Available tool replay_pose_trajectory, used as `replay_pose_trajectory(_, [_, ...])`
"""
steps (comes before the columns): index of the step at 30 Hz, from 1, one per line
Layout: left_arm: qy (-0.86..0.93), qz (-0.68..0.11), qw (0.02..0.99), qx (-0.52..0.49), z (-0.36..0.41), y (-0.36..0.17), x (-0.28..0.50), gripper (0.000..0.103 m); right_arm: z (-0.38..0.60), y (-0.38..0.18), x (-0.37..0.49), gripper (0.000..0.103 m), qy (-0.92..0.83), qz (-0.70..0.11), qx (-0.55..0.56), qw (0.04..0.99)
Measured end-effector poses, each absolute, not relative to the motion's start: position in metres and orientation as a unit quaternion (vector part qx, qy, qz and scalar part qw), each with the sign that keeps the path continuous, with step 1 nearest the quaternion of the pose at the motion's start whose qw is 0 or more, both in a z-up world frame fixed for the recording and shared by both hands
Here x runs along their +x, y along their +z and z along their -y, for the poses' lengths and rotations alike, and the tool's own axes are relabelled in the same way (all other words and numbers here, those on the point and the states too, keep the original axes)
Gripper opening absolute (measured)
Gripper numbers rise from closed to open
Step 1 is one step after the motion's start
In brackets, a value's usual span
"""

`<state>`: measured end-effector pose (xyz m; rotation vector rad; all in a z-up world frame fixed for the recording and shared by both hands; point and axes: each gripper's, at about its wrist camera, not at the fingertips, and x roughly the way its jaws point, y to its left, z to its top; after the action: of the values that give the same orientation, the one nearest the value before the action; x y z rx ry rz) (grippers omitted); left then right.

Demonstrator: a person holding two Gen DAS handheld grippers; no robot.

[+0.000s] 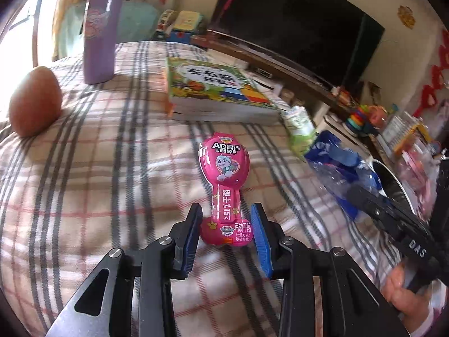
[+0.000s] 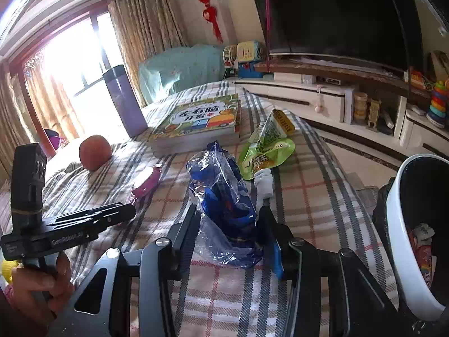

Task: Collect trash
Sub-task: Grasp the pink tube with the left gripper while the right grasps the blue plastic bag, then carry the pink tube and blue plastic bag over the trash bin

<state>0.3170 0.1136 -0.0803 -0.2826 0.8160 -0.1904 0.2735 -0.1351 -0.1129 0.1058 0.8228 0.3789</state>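
Checked cloth (image 1: 98,168) on table, television (image 2: 336,14) far. One pink wrapper (image 1: 224,185) between open left gripper (image 1: 226,219) fingers, ungrasped. One blue bag (image 2: 224,196) between open right gripper (image 2: 228,219) fingers, contact unclear. One green pouch (image 2: 266,151), one bin (image 2: 404,224) right.

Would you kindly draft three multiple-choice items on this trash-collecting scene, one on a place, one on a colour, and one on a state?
1. Where does the white bin stand?
A. at the table's right edge
B. behind the books
C. beside the apple

2. What colour is the cheese-stick wrapper between the left gripper's fingers?
A. green
B. pink
C. white

3. How does the right gripper stand at the blue plastic bag?
A. shut flat above it
B. far away from it
C. open, fingers either side

Answers: 1 A, its rim shows at the right of the checked cloth. 2 B, the foil is bright pink. 3 C, a finger shows on each side of the bag.
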Motion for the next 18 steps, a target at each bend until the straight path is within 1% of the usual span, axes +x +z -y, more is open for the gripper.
replay_pose_trajectory(7, [-0.113,-0.413,0.888,-0.166,-0.117,-0.084,0.309,0.034,0.14,-0.109,0.27,0.042,0.167,-0.388,0.056,0.905])
replay_pose_trajectory(18, [-0.117,-0.404,0.89,-0.178,-0.1,-0.069,0.263,0.034,0.144,-0.103,0.246,0.038,0.198,-0.382,0.086,0.899])
